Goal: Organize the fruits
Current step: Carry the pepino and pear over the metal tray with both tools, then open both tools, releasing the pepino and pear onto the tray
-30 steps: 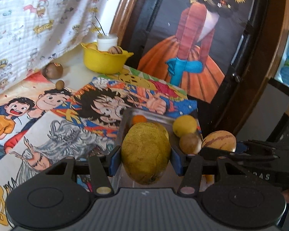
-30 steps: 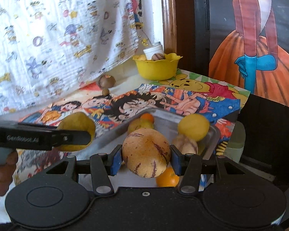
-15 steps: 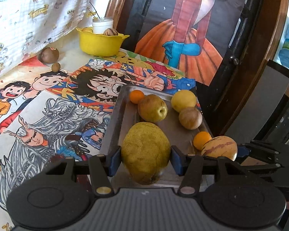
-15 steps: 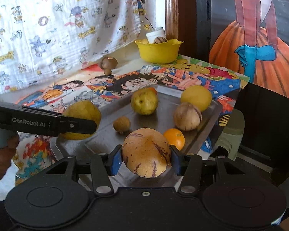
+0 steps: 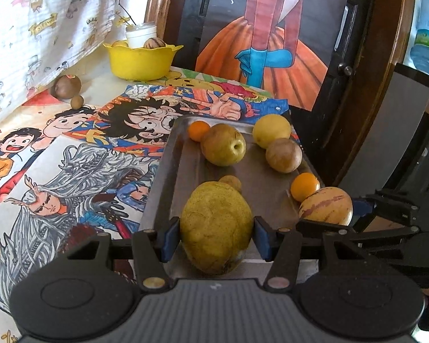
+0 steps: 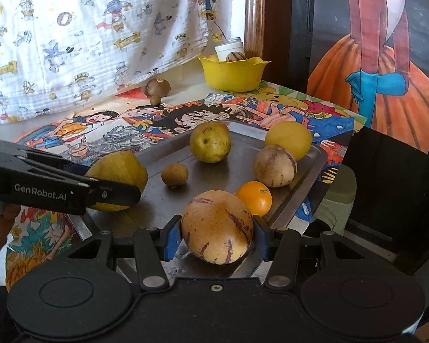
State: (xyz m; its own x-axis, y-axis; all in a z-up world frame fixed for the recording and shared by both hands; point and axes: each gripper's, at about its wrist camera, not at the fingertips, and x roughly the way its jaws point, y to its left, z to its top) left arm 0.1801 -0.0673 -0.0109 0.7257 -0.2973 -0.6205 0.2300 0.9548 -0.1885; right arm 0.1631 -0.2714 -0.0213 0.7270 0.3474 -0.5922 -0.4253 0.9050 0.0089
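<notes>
My left gripper (image 5: 216,238) is shut on a large rough yellow-green fruit (image 5: 216,227), held over the near end of the metal tray (image 5: 168,188). My right gripper (image 6: 216,237) is shut on a striped pepino melon (image 6: 217,225) at the tray's (image 6: 300,194) near right edge. That melon (image 5: 326,205) and the right gripper show at the right of the left wrist view; the left gripper (image 6: 111,191) with its fruit (image 6: 117,171) shows at the left of the right wrist view. On the tray lie several fruits: a green apple (image 5: 223,148), a yellow lemon (image 5: 271,131), a striped round fruit (image 5: 283,154), two oranges.
A yellow bowl (image 5: 141,60) holding a white jar and a fruit stands at the far end of the table. Two brown fruits (image 5: 67,85) lie by the patterned curtain. Cartoon posters cover the tabletop. A dark cabinet with a painting rises behind the tray.
Both grippers sank and came closer over the tray with their fruits still clamped. More of the tray and its fruits now shows in both views.
</notes>
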